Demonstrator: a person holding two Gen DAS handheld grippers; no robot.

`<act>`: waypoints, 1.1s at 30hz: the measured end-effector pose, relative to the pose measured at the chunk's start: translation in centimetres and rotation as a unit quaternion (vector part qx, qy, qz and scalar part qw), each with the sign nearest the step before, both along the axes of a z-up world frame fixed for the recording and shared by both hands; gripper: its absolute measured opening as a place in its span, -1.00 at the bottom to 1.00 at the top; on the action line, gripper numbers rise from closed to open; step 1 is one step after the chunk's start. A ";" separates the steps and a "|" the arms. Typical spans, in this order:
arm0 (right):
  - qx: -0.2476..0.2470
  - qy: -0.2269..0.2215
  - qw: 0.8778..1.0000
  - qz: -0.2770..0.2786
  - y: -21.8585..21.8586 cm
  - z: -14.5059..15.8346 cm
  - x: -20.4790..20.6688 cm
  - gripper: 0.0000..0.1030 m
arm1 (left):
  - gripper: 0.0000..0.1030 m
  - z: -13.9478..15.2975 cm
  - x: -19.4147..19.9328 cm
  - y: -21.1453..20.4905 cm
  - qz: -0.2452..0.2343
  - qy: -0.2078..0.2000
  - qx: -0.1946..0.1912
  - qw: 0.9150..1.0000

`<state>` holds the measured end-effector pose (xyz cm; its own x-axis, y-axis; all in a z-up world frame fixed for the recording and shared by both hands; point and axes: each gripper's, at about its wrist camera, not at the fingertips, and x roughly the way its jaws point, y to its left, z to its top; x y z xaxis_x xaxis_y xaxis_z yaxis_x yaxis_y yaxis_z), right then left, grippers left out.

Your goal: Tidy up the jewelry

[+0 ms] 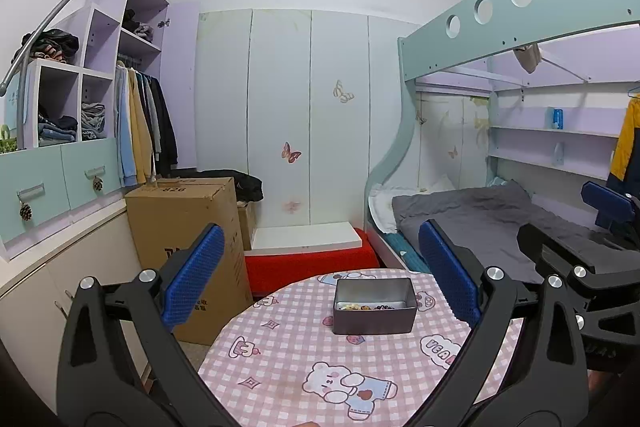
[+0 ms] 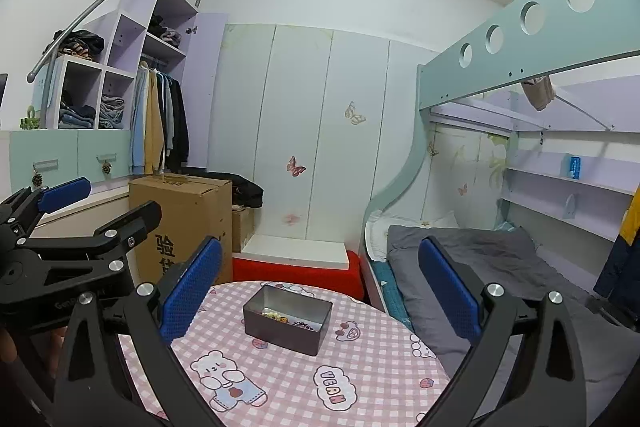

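A grey metal tin (image 1: 374,307) stands on the round table with a pink checked cloth (image 1: 280,359). It holds several small jewelry pieces (image 1: 366,306). In the right wrist view the tin (image 2: 287,319) sits mid-table with the jewelry (image 2: 282,318) inside. My left gripper (image 1: 320,275) is open and empty, held above the table's near side. My right gripper (image 2: 320,279) is open and empty, also above the table. Each gripper shows at the edge of the other's view: the right one (image 1: 580,231) and the left one (image 2: 100,203).
A cardboard box (image 1: 192,247) stands left of the table. A red and white bench (image 1: 308,247) is behind it. A bunk bed with grey bedding (image 1: 480,223) is to the right. Wardrobe and shelves with clothes (image 1: 136,119) fill the left wall.
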<state>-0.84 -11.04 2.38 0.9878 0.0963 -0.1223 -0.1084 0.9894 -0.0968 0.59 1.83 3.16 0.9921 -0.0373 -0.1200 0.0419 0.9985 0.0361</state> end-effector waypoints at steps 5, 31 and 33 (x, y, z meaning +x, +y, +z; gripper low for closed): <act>0.001 0.000 1.000 0.000 -0.1 -0.1 0.0 0.84 | 0.86 0.0 -0.1 -0.1 0.004 -0.005 0.003 1.000; -0.002 0.009 1.000 -0.005 0.2 -0.7 0.4 0.84 | 0.86 -0.3 0.4 -0.1 -0.001 0.001 0.005 1.000; -0.001 0.010 1.000 -0.005 0.2 -0.7 0.4 0.84 | 0.86 -0.3 0.4 -0.1 0.000 -0.001 0.007 1.000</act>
